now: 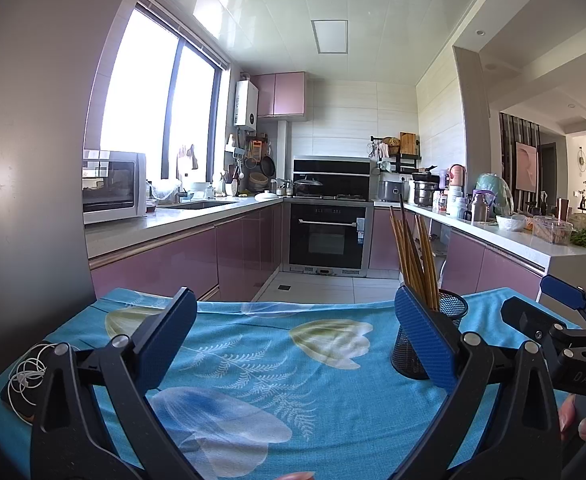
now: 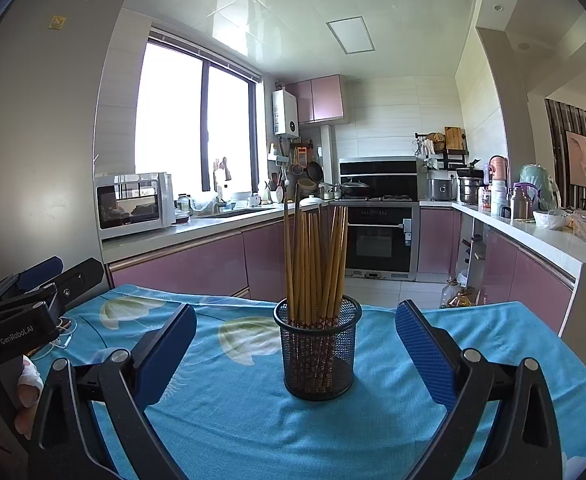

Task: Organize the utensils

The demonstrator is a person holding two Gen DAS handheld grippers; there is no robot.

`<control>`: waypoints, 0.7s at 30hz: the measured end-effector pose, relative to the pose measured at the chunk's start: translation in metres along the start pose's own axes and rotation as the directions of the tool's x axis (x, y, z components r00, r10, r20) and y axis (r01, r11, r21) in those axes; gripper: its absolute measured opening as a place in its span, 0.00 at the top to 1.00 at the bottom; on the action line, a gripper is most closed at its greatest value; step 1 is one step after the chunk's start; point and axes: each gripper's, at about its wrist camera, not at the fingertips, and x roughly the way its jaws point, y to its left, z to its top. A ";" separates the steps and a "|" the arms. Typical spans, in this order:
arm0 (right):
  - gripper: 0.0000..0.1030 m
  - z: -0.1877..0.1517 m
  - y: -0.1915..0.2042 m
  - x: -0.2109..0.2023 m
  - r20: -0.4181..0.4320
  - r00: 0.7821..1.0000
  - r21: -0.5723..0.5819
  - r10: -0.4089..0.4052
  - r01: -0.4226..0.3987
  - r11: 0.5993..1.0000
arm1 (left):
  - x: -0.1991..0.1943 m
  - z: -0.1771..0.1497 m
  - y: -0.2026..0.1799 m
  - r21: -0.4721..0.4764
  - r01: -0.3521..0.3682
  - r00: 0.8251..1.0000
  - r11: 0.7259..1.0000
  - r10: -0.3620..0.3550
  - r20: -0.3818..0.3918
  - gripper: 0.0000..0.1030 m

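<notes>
Both tools, left tool (image 1: 295, 336) and right tool (image 2: 296, 350), hover level, spread wide and empty, near the chopstick holder (image 2: 318, 348).

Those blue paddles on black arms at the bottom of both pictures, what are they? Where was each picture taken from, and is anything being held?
They are two-finger grippers a person holds, one per hand; each carries a camera looking along its fingers. The left wrist view shows the left gripper, the right wrist view the right gripper. Both are open and hold nothing. On the blue flowered tablecloth stands a black mesh cup full of wooden chopsticks, upright, ahead of the right gripper. A white cable lies at the cloth's left edge. A kitchen lies behind.
</notes>
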 end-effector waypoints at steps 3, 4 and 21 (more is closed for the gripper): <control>0.06 0.000 0.000 0.000 -0.001 1.000 0.000 0.001 -0.001 1.000 | 0.000 0.000 0.000 0.000 0.001 1.000 1.000 -0.001 -0.001 0.05; 0.06 0.000 0.000 0.000 0.000 1.000 0.000 0.000 0.000 1.000 | 0.000 0.000 0.000 0.000 0.001 1.000 1.000 -0.001 -0.002 0.05; 0.06 0.000 -0.001 0.000 -0.004 1.000 0.002 0.000 0.000 1.000 | 0.000 -0.001 -0.001 0.000 0.000 1.000 1.000 0.000 -0.003 0.05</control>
